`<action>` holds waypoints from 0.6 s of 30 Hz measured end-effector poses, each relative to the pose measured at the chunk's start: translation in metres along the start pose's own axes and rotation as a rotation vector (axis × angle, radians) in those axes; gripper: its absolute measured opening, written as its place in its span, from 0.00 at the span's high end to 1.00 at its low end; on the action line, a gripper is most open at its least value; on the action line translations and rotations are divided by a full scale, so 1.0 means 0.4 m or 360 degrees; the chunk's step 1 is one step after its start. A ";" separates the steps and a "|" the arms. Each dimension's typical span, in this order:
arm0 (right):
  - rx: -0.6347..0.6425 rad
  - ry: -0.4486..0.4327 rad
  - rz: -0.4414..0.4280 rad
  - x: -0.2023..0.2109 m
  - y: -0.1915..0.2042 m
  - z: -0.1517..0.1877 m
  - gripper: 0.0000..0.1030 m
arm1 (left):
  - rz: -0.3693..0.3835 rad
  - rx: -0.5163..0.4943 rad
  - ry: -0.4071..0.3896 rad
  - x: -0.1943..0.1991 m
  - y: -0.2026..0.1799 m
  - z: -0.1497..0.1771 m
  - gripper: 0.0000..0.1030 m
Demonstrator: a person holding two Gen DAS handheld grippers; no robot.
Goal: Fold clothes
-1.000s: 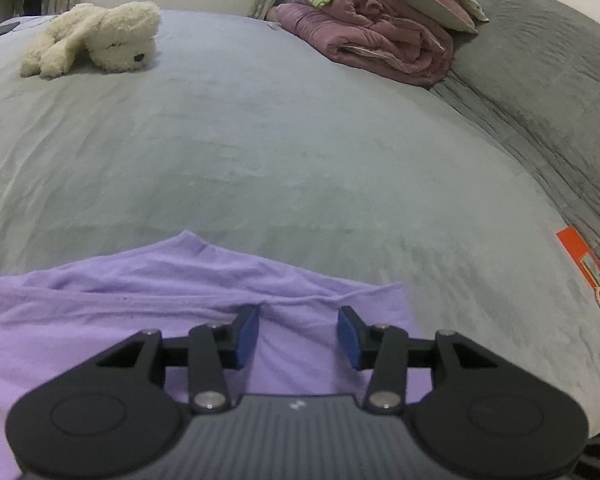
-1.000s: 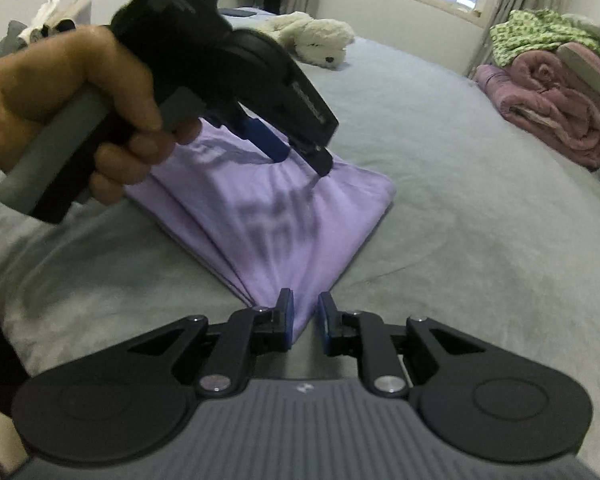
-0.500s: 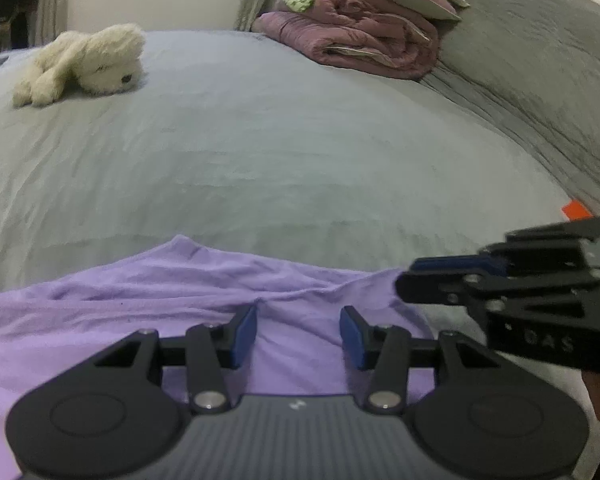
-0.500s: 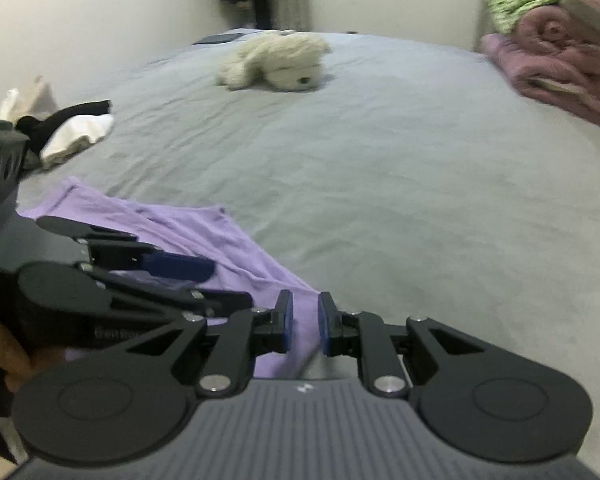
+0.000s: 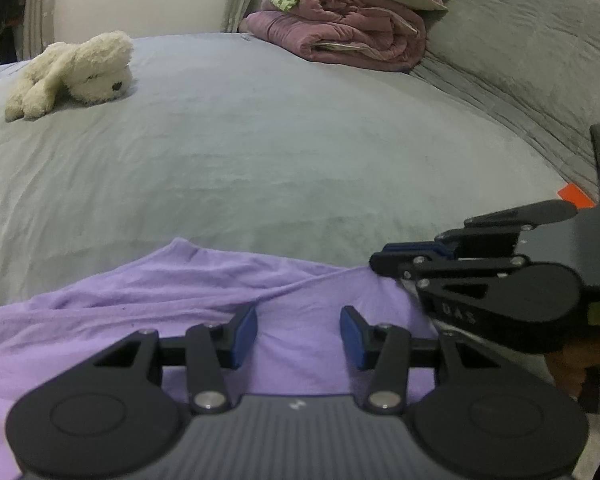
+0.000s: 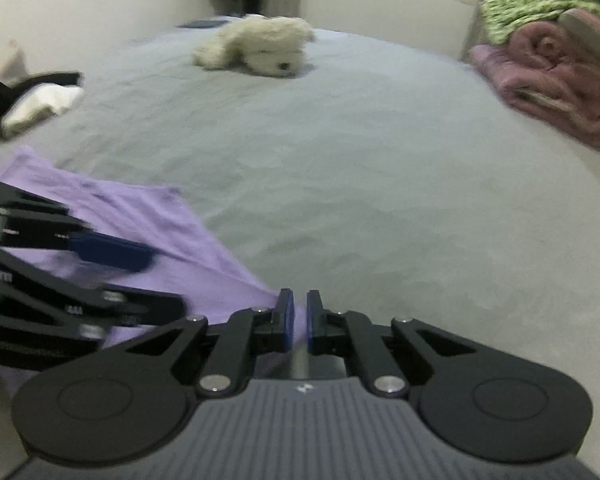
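A purple garment (image 5: 140,312) lies flat and slightly wrinkled at the near edge of a grey bed (image 5: 300,140). My left gripper (image 5: 298,336) hovers over its right part, open, with its blue pads apart and nothing pinched. My right gripper (image 6: 296,326) sits at the garment's near right corner (image 6: 172,232). Its jaws are shut on a tip of the purple cloth. In the left wrist view the right gripper (image 5: 384,262) comes in from the right, its tips at the garment's edge. The right wrist view shows the left gripper (image 6: 164,282) blurred, above the cloth.
A white plush toy (image 5: 76,72) lies at the far left of the bed. A folded pink quilt (image 5: 352,36) under a green patterned blanket sits far right, beside a grey padded headboard (image 5: 520,60). Loose black and white clothes (image 6: 32,100) lie at the left edge.
My right gripper moved along the garment's edge to its right corner and came into the left wrist view. Its jaws closed from a narrow gap onto the cloth. The left gripper stayed put.
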State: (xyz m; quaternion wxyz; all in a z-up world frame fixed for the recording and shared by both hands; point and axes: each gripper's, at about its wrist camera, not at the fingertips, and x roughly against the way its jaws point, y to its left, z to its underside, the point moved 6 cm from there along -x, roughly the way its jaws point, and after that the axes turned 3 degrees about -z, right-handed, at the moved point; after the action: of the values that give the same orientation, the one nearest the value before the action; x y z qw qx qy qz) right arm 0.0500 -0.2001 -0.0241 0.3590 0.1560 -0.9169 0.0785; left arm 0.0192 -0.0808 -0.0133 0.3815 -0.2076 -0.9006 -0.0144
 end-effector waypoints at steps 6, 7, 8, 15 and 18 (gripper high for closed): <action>-0.0072 -0.0046 -0.0004 0.034 -0.023 -0.017 0.93 | 0.0017 0.0103 0.0005 0.022 0.028 -0.014 0.53; -0.0099 -0.0076 -0.0031 0.049 -0.024 -0.023 0.92 | 0.0014 0.0129 -0.0001 0.030 0.037 -0.016 0.53; -0.0125 -0.0107 -0.0062 0.064 -0.025 -0.029 0.92 | 0.0006 0.0144 -0.0007 0.035 0.045 -0.017 0.53; -0.0038 -0.0080 -0.0208 0.074 0.051 -0.012 0.91 | -0.0065 0.0171 0.0001 0.027 0.073 -0.005 0.54; -0.0035 0.0001 -0.0164 0.047 0.055 0.003 0.92 | -0.0083 0.0135 -0.0009 0.022 0.068 -0.001 0.54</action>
State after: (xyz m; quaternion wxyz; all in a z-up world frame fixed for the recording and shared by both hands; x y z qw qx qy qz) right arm 0.0285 -0.1840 -0.0130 0.3645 0.1990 -0.9083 0.0498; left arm 0.0247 -0.0530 -0.0104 0.3870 -0.1676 -0.9066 0.0145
